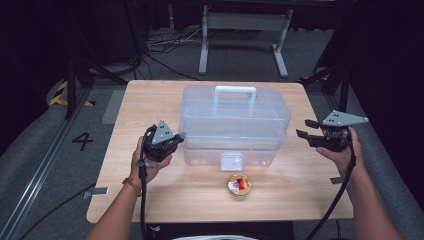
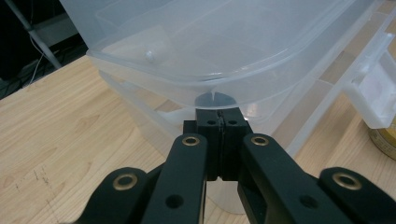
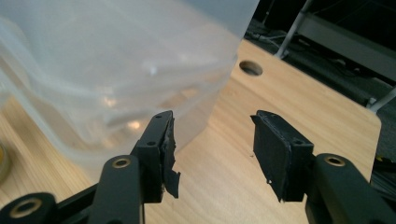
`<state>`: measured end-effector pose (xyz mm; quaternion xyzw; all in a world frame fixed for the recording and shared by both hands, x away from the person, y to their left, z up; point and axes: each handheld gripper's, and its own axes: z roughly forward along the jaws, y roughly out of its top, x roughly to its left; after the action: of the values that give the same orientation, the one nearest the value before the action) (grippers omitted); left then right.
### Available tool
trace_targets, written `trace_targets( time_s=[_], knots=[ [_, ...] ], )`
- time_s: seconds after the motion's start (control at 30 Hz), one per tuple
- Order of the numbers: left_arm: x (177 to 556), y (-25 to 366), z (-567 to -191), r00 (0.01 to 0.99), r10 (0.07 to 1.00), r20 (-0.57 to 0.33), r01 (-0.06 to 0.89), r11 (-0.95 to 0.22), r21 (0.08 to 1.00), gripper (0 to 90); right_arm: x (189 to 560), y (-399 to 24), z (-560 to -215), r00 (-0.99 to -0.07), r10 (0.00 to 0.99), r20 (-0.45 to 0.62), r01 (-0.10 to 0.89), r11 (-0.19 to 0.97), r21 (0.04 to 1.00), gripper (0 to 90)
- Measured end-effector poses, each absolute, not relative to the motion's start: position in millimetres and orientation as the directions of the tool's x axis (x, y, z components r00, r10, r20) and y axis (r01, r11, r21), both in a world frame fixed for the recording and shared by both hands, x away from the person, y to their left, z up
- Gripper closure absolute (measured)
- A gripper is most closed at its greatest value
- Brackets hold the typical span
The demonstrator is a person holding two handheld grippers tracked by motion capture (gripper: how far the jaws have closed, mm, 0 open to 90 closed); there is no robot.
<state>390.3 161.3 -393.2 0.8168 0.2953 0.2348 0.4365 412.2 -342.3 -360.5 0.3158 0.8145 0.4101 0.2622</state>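
So we've got the clear storage box (image 1: 234, 125) mid-table, lid down. Our left gripper (image 2: 219, 122) has jaws fully closed, tips touching the box rim at its left end. Right gripper (image 3: 212, 140) jaws stand part-open w/ nothing between; box just left of them. Step, probably: bracing box. Next: right jaws need to reach the box's right end.

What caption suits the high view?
Two hand-held grippers, left shut, right open, flank a clear storage box.
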Motion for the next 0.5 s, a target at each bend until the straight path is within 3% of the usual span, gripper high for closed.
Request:
trace_targets(
  time_s=[0.5],
  knots=[
    [394,160,-392,0.712,0.688,0.139,0.278,-0.458,0.845,90.0,410,-323,-385,-0.711,0.683,-0.167,0.254,0.471,0.845,45.5]
  ],
)
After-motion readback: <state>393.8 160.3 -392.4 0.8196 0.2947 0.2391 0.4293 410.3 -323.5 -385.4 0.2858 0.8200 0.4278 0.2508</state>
